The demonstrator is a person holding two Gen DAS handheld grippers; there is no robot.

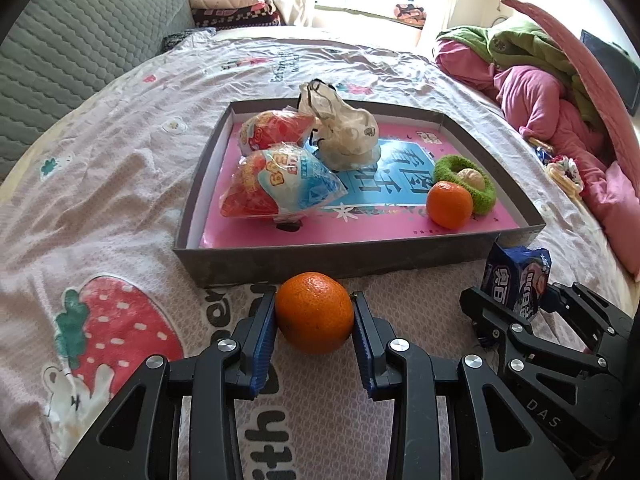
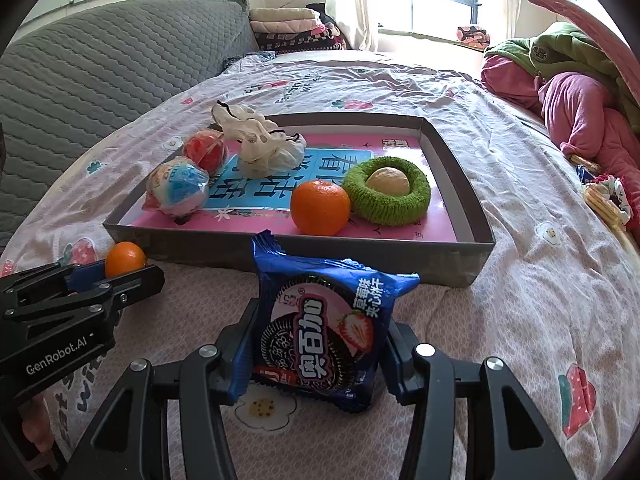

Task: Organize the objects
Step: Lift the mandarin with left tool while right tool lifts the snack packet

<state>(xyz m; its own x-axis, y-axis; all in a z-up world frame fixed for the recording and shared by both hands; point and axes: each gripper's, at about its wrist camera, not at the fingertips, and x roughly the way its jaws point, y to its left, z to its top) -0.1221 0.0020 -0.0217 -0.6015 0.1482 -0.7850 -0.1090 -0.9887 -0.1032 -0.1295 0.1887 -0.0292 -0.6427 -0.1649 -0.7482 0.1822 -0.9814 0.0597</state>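
An orange [image 1: 314, 312] is clamped in the left gripper [image 1: 314, 334] and a biscuit packet [image 2: 320, 336] in the right gripper [image 2: 316, 360], before the tray [image 1: 340, 258].

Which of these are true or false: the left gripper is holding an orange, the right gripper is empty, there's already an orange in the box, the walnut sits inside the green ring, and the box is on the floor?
1. The left gripper holds an orange. True.
2. The right gripper is empty. False: it is clamped on a blue cookie packet.
3. Another orange already lies in the box. True.
4. The walnut sits inside the green ring. True.
5. The box is on the floor. False: it rests on the bedspread.
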